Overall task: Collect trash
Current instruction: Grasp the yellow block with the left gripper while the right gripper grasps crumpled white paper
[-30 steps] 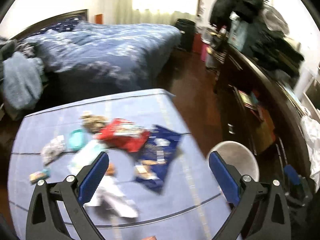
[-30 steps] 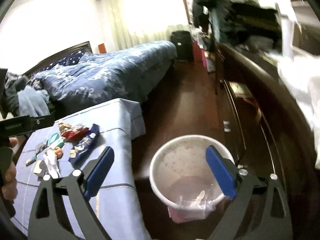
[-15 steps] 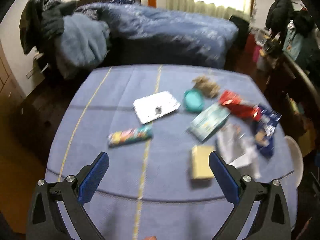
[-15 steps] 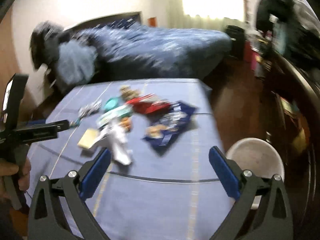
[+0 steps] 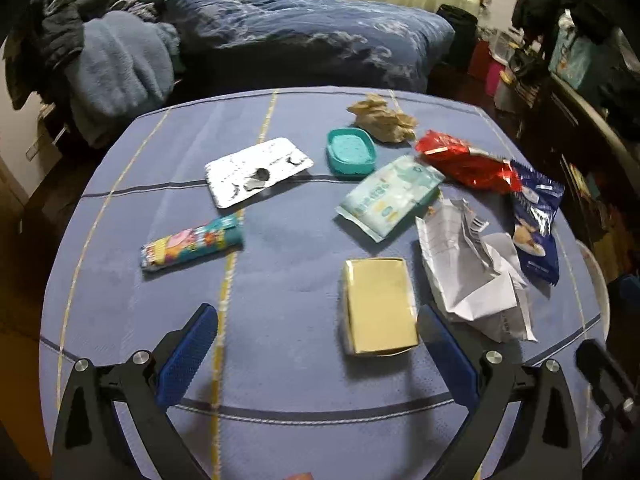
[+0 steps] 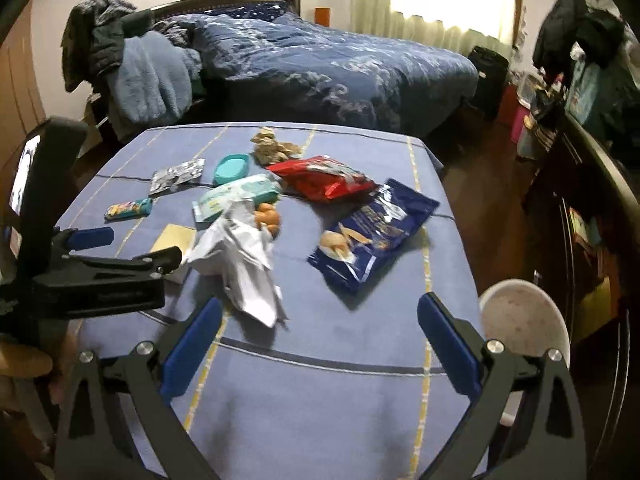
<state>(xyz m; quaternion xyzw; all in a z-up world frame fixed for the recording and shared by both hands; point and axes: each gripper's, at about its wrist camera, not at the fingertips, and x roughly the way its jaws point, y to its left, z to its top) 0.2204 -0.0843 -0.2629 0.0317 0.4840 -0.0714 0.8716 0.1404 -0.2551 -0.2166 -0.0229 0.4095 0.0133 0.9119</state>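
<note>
Trash lies scattered on a blue-clothed table [image 5: 280, 360]. A yellow box [image 5: 378, 306] sits just ahead of my open left gripper [image 5: 316, 344], close to its right finger. Crumpled white paper [image 5: 468, 268] [image 6: 244, 264] lies beside it. Further off are a blue snack bag [image 6: 372, 232], a red bag [image 6: 324, 178], a wipes pack [image 5: 390, 196], a silver blister sheet [image 5: 256, 170], a colourful tube [image 5: 192, 242], a teal dish [image 5: 351, 151] and brown crumpled paper [image 5: 382, 118]. My right gripper [image 6: 316, 344] hangs open over the table's near edge. A white bin [image 6: 524, 320] stands on the floor to the right.
A bed with a blue quilt [image 6: 332, 64] lies behind the table. A chair piled with clothes [image 5: 108, 60] stands at the back left. A dark dresser [image 6: 592, 208] loaded with things runs along the right wall. Dark wooden floor separates table and dresser.
Both views have swung left from the bin and dresser onto the table, then settled. The left gripper has come closer to the yellow box. Both grippers stay open.
</note>
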